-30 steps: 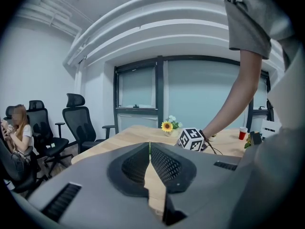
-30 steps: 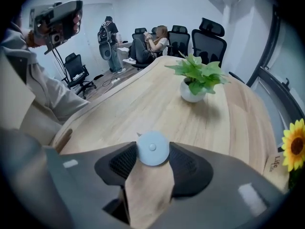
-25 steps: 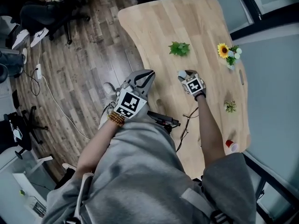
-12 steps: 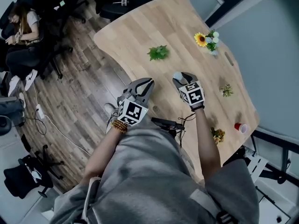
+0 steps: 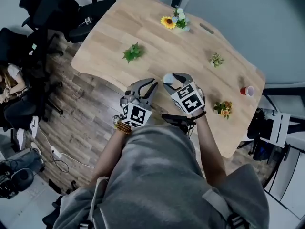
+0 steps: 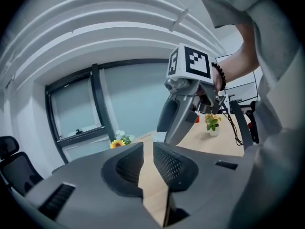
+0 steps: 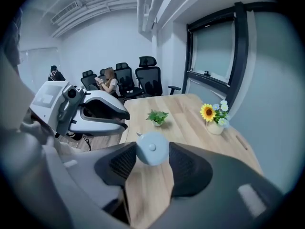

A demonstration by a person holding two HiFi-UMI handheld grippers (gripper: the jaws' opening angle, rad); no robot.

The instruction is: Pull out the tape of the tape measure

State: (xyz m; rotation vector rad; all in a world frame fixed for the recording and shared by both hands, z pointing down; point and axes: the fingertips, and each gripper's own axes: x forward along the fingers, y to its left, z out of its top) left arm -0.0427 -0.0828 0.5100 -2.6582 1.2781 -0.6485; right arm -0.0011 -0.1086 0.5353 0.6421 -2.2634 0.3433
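Note:
The tape measure (image 7: 151, 148) is a small round pale-blue case with a centre button. My right gripper (image 7: 151, 152) is shut on it, a pad pressing each side. In the head view the tape measure (image 5: 169, 78) shows at the tip of my right gripper (image 5: 172, 78), over the near edge of the wooden table (image 5: 157, 37). My left gripper (image 5: 151, 83) hangs just to its left, a short way off the case. Its jaws stand nearly together with only a sliver between them and hold nothing (image 6: 148, 151). No tape is drawn out that I can see.
On the table stand a sunflower vase (image 5: 174, 21), a green plant (image 5: 133, 52), a small plant (image 5: 216, 59), a flower pot (image 5: 223, 108) and a red cup (image 5: 247, 90). Black office chairs (image 5: 52, 8) stand at the far left. A person (image 5: 7, 87) sits at the left edge.
The head view has swung, so the table now lies across the top of the picture. Both grippers stay close together, and the right one still grips the tape measure.

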